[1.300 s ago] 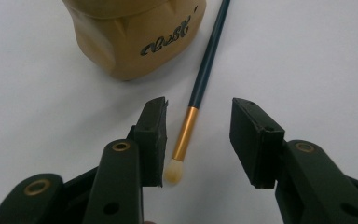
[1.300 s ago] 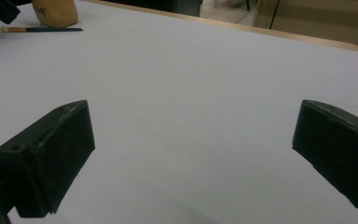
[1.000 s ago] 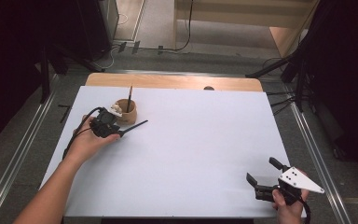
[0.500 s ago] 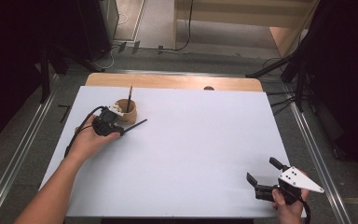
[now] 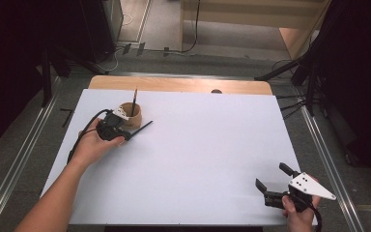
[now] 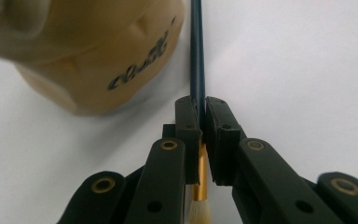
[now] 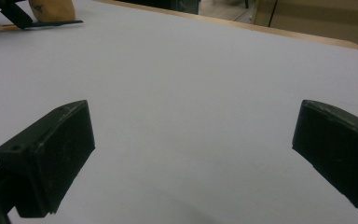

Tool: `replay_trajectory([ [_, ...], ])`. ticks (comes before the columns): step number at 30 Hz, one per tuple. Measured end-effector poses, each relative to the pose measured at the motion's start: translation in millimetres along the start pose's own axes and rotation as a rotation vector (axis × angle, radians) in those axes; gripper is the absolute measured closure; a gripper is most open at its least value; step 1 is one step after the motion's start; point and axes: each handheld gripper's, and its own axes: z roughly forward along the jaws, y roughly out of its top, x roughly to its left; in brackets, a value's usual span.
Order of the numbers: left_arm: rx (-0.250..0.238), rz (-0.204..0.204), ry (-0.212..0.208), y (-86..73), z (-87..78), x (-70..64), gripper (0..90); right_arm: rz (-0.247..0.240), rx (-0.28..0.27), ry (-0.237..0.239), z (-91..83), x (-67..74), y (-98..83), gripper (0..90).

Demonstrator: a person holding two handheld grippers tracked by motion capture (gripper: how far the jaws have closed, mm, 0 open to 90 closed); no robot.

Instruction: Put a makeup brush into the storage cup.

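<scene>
Left gripper view has the left tongs (image 6: 200, 135) clamped on a dark-handled paintbrush (image 6: 196, 56) lying on the white worktop (image 5: 212, 159) just beside the wooden brush pot (image 5: 129, 115). The grasp looks made; next, probably, lift and tip it into the pot. High view adds another brush (image 5: 135, 99) standing inside, and the right tongs (image 5: 272, 185) held apart, idle.

Left gripper (image 6: 202, 135) is clamped on the paintbrush (image 6: 196, 56) — both black fingers (image 6: 187, 130) press its dark blue handle just above the gold ferrule, pale bristles showing below between the linkages. Handle runs straight up out of frame. Tan wooden cup (image 6: 98, 51) with dark lettering sits just left of it, on the white counter (image 6: 298, 60).
</scene>
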Motion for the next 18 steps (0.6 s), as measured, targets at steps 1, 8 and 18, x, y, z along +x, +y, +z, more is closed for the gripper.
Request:
replay_trajectory([
  [1,-0.012,0.000,-0.003,1.1,-1.3,-2.3,85.4,0.001,-0.001,0.000,-0.1,-0.1,-0.1,0.0],
  [8,-0.112,0.001,-0.045,6.0,-17.0,-18.4,85.4,0.001,-0.001,-0.003,-0.5,1.2,0.3,0.0],
  [18,-0.284,-0.020,-0.072,1.9,-40.9,-41.2,85.4,0.009,0.008,-0.025,2.1,4.3,4.8,0.0],
])
